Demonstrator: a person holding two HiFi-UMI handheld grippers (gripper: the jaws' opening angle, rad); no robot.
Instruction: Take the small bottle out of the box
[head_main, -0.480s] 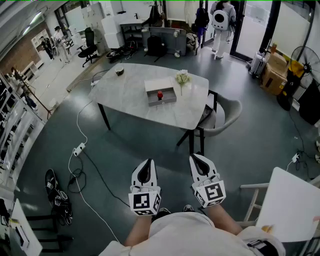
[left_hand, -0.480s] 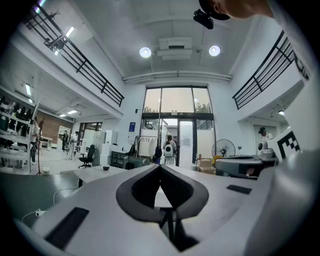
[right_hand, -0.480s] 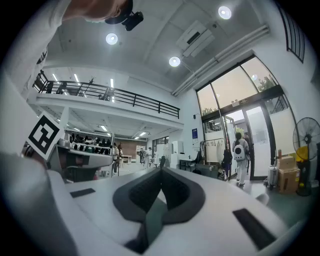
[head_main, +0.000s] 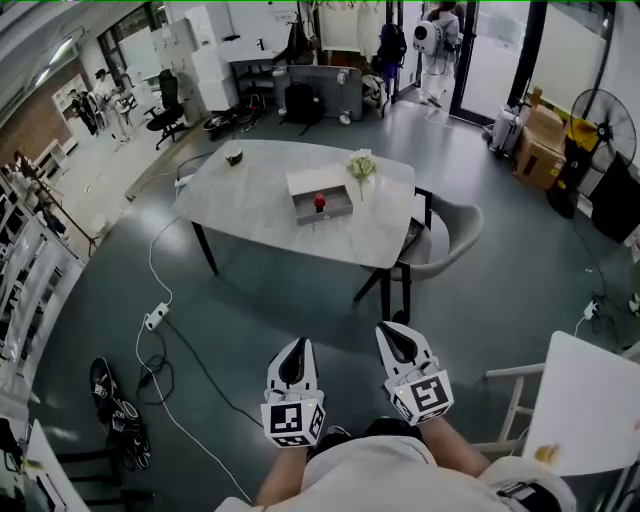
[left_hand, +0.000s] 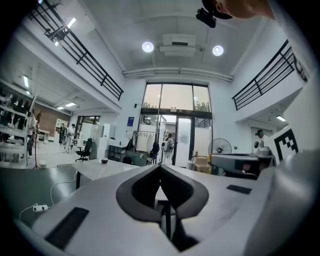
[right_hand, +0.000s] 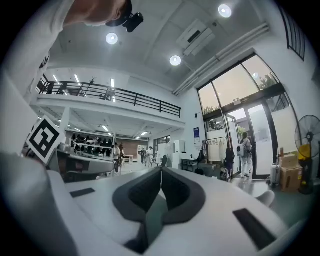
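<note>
Clenched and empty, the left claw (head_main: 294, 350) and right claw (head_main: 394, 335) are held well short of the counter (head_main: 250, 200); the box (head_main: 335, 210) must be neared first, a claw opened over the bottle (head_main: 320, 202).

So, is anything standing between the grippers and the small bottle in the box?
Nothing visible does. Only open floor separates the left gripper and right gripper, both shut, from the table. The small bottle stands in the open-topped box; the chair sits at the table's right side.
</note>
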